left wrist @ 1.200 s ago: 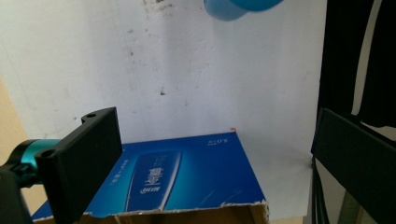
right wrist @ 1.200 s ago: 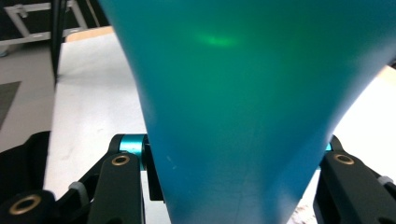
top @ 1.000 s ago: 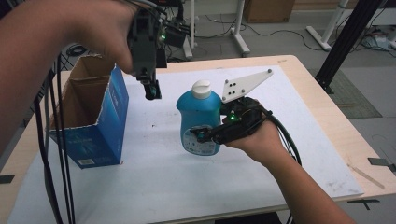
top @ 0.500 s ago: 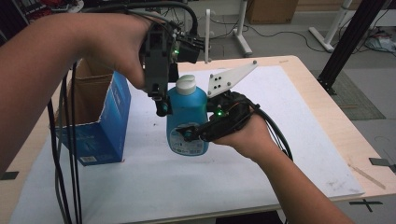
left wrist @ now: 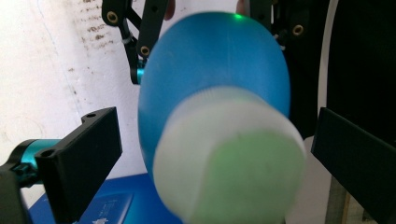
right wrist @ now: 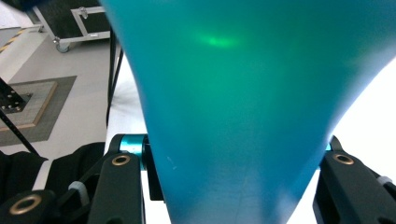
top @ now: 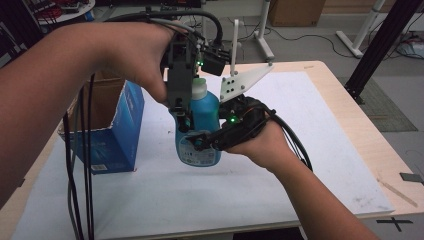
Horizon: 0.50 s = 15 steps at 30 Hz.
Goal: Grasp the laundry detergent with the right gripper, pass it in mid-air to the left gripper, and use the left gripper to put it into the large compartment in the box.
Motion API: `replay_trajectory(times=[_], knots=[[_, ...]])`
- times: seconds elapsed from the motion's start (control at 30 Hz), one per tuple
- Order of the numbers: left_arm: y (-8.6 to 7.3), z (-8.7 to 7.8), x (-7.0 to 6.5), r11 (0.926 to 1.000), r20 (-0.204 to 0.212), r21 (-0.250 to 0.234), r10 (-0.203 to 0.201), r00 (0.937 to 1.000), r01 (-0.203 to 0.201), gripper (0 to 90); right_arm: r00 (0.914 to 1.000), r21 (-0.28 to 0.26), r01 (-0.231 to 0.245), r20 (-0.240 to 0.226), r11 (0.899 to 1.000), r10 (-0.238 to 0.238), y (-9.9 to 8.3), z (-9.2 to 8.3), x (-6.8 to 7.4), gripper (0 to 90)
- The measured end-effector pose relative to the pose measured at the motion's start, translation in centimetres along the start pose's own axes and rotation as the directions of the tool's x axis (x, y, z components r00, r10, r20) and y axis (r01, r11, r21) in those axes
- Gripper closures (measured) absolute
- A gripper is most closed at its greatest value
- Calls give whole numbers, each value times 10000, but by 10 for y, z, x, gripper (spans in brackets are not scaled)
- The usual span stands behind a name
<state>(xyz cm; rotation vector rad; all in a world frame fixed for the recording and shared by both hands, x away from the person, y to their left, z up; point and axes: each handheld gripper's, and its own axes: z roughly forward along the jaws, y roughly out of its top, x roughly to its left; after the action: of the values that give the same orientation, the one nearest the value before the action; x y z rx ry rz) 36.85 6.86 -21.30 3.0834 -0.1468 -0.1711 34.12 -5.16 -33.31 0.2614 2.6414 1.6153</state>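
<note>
Jaws of the right gripper (top: 200,142) pinch the lower body of the blue bottle (top: 200,130), one on each side, holding it upright above the white sheet (top: 300,165) near the middle of the desk (top: 350,120). Above it, the left gripper (top: 181,112) points down with its jaws spread wide, one on each side of the bottle's white cap (left wrist: 229,158), clear of it. Beside the bottle, toward the desk's left edge, stands an open blue box (top: 122,125).

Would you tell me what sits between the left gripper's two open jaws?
The white cap of the blue bottle, seen in the left gripper view, with gaps either side.
</note>
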Motion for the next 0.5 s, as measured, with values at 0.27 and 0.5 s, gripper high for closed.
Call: replay_trajectory(times=[0.27, 0.5], knots=[[4, 6, 1, 9994, -21, 240, -266, 9996, 266, 18, 10000, -68, 3, -43, 10000, -3, 2, 0, 0, 473], [4, 5, 3, 9989, -214, 160, -441, 9988, 444, 99, 10000, -127, 8, -7, 9999, -8, 2, 0, 0, 473]])
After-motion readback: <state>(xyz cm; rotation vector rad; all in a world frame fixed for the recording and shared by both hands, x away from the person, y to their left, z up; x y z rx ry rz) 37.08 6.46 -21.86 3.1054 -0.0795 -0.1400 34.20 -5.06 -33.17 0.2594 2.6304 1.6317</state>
